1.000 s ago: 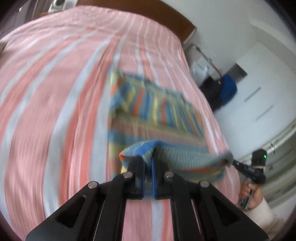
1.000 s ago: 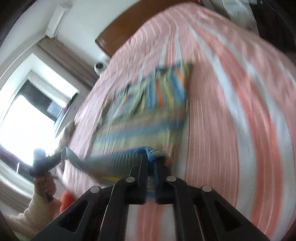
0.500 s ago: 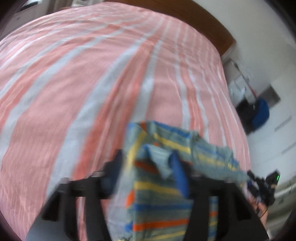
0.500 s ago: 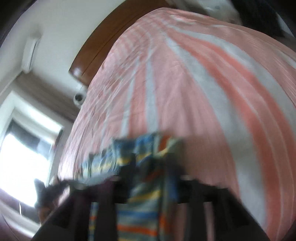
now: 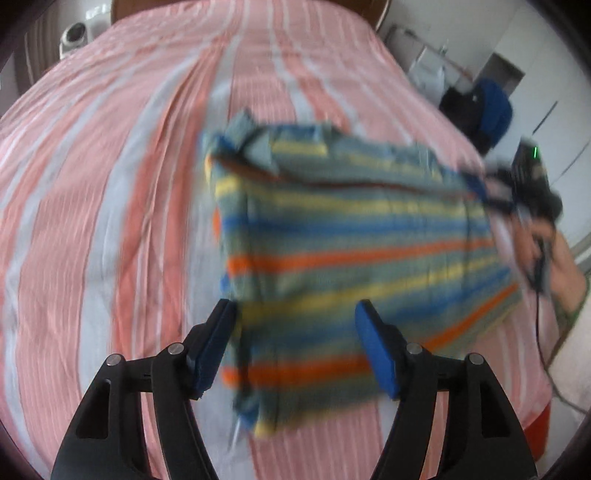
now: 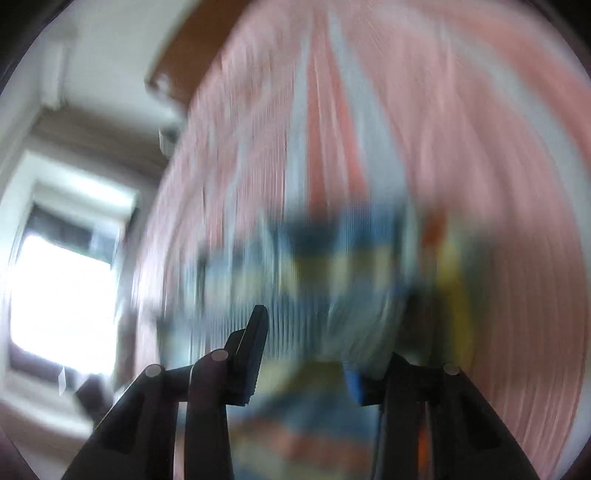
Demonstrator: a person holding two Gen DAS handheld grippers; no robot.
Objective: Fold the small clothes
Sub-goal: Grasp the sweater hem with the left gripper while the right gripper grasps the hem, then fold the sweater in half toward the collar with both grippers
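Note:
A small striped garment (image 5: 354,258), grey-green with blue, yellow and orange bands, lies folded over on the pink and white striped bed (image 5: 110,184). My left gripper (image 5: 297,343) is open and empty, its blue pads just above the garment's near edge. My right gripper (image 6: 306,350) is open and empty over the garment (image 6: 314,280), which is blurred in the right wrist view. The right gripper also shows in the left wrist view (image 5: 524,181) at the garment's far right corner, held by a hand.
A wooden headboard (image 6: 177,62) is at the bed's far end. A white fan-like device (image 5: 74,33) stands beside the bed. A blue and black bag (image 5: 487,107) sits on the floor by white cupboards. A bright window (image 6: 62,288) is at the left.
Both grippers carried the garment's near edge over its far part, then opened and let go. The garment now lies doubled on the bed, and both grippers have drawn back.

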